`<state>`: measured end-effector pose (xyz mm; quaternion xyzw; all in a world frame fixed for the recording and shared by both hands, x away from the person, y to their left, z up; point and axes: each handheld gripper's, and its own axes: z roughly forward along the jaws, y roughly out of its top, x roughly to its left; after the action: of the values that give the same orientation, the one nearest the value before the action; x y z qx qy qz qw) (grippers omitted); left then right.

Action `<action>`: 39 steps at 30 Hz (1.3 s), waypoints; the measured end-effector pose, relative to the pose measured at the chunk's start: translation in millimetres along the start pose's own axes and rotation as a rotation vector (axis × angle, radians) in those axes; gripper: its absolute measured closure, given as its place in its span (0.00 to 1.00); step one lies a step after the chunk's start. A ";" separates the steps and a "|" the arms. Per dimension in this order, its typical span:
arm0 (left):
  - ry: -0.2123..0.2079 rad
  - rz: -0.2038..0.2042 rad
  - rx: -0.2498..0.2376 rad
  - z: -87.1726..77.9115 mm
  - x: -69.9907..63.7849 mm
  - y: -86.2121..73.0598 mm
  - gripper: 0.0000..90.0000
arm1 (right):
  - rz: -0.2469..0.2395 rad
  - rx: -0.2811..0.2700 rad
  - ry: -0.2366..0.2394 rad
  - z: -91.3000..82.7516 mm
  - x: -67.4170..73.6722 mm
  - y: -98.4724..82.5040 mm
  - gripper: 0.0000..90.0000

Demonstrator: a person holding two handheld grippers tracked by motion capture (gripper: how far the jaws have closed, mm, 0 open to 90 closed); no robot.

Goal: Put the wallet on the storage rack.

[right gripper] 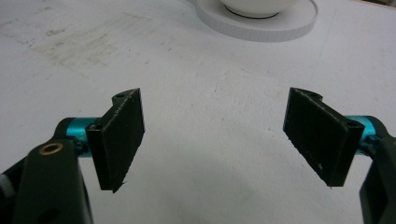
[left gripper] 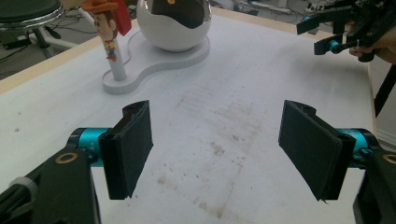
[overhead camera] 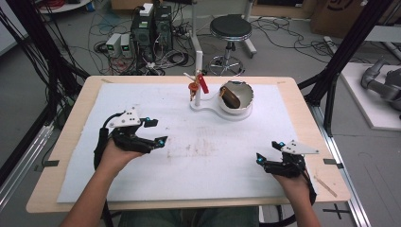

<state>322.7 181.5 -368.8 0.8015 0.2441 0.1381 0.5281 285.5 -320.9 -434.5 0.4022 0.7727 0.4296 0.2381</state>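
Right now you are holding your left gripper [overhead camera: 155, 131] over the left half of the white mat [overhead camera: 198, 161], and its jaws are standing spread wide with only bare, stained mat showing between them in the left gripper view. Your right gripper [overhead camera: 268, 152] is hovering low over the mat near the front right corner, its jaws likewise parted and pinching nothing; in the right gripper view the black pads [right gripper: 122, 135] are framing plain white surface. Neither tool is touching anything. Ahead of you, at the far middle of the mat, the white stand [overhead camera: 210, 108] is sitting flat, well apart from both grippers. On its left end a thin post is rising upright, carrying the small cowboy figure [left gripper: 108, 32] with a red piece beside it, and on its right end the round white bowl [overhead camera: 236, 97] is resting, with something brown lying inside it. In the left gripper view your right gripper is appearing at the upper right, over the far edge of the mat.
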 end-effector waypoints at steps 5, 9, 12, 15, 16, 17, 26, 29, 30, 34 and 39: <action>0.038 -0.034 -0.007 -17.3 1.4 -13.7 0.28 | 0.000 -0.008 0.002 4.2 -0.7 3.5 0.23; 0.077 -0.038 -0.008 -29.7 3.7 -25.5 0.28 | -0.005 -0.005 0.011 9.3 -0.1 5.1 0.23; 0.097 -0.048 -0.022 -38.4 8.8 -34.4 0.28 | -0.007 -0.007 0.018 11.9 0.4 7.1 0.23; 0.115 -0.059 -0.035 -45.1 12.7 -42.6 0.28 | 0.007 -0.014 0.020 13.8 0.3 8.3 0.23; 0.118 -0.057 -0.036 -46.6 14.0 -45.1 0.28 | 0.008 -0.017 0.020 14.6 -0.3 8.4 0.23; 0.122 -0.062 -0.036 -47.8 14.9 -47.6 0.28 | 0.011 -0.016 0.021 15.0 -0.5 8.4 0.23; 0.145 -0.061 -0.032 -42.9 18.3 -58.6 0.26 | 0.012 -0.020 0.009 13.1 -3.0 8.3 0.23; 0.141 -0.068 -0.028 -37.7 18.2 -61.1 0.26 | 0.009 -0.014 0.012 14.8 -4.2 7.6 0.23; 0.135 -0.070 -0.028 -36.3 18.1 -61.8 0.26 | 0.008 -0.012 0.014 15.2 -4.5 7.2 0.23; 0.124 -0.070 -0.015 -32.8 17.1 -62.9 0.26 | 0.008 -0.005 0.014 15.8 -5.2 7.0 0.23; 0.126 -0.078 -0.021 -34.4 17.4 -62.9 0.26 | 0.005 -0.007 0.012 14.7 -4.4 7.4 0.23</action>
<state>305.5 238.0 -413.0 0.7756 0.3064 0.1700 0.5251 301.6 -315.4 -435.6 0.4008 0.7715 0.4352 0.2339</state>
